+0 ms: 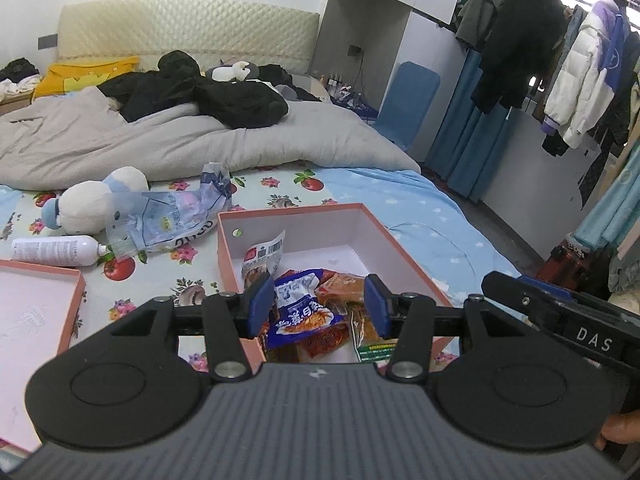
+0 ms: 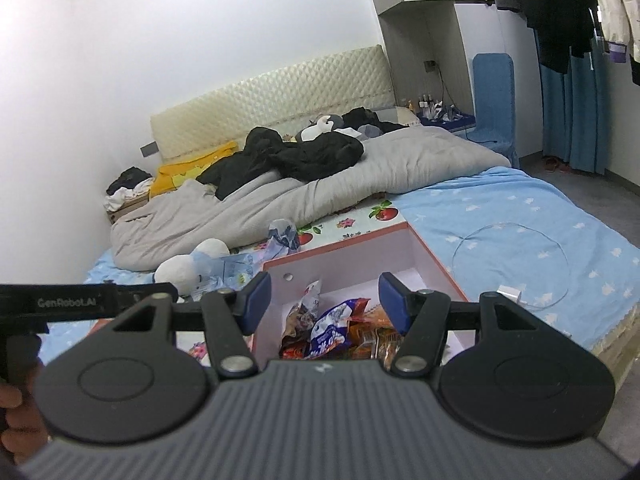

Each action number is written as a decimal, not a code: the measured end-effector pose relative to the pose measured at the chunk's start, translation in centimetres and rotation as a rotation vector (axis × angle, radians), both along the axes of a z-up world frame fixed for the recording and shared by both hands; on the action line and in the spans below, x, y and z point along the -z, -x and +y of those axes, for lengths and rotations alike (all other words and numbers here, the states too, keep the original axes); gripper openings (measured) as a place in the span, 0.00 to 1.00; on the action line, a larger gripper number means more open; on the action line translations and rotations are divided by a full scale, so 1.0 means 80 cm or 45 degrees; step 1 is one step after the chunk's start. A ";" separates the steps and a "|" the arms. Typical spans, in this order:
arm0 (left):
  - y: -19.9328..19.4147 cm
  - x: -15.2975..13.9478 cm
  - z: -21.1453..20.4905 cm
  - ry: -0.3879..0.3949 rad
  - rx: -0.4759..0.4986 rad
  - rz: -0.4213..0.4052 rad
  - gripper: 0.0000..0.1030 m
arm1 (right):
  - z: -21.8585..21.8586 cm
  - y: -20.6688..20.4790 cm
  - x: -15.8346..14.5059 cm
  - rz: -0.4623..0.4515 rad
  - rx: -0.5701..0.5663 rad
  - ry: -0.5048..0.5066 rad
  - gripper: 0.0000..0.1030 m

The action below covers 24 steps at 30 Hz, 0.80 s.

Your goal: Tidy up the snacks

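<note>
A pink box point(image 1: 230, 216) with a white inside lies open on the bed and holds several snack packets, among them a blue noodle packet point(image 1: 302, 304) and orange ones point(image 1: 344, 284). My left gripper point(image 1: 318, 306) is open and empty, above the box's near end. The box point(image 2: 432, 248) and the snacks point(image 2: 334, 330) also show in the right wrist view. My right gripper point(image 2: 326, 302) is open and empty, held over the same near end. The right gripper's body point(image 1: 560, 316) shows at the right of the left wrist view.
The pink box lid point(image 1: 36, 308) lies at the left. A white bottle point(image 1: 52, 251), a plush toy point(image 1: 92, 204) and a crumpled plastic bag point(image 1: 172, 216) lie behind it. A grey duvet point(image 1: 160, 140) with black clothes covers the far bed. Coats point(image 1: 560, 60) hang at the right.
</note>
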<state>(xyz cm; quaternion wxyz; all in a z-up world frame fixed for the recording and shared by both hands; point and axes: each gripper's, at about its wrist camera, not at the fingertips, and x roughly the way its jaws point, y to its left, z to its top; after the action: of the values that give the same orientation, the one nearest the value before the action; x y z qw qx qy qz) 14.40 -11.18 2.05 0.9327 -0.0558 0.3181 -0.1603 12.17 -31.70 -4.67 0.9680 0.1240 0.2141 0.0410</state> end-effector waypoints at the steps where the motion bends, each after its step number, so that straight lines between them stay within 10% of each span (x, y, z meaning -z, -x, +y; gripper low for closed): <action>1: 0.007 0.000 0.001 -0.003 0.001 -0.003 0.54 | 0.002 0.005 0.002 0.001 -0.001 0.004 0.60; 24: 0.092 0.029 0.015 -0.009 0.006 0.037 0.54 | 0.012 0.085 0.039 0.028 0.061 0.016 0.60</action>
<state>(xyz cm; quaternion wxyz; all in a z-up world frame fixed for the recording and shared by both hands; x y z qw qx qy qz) 7.06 -9.96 -0.30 0.9278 -0.0542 0.3324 -0.1604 5.39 -30.73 -7.78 0.9670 0.1236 0.2221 0.0149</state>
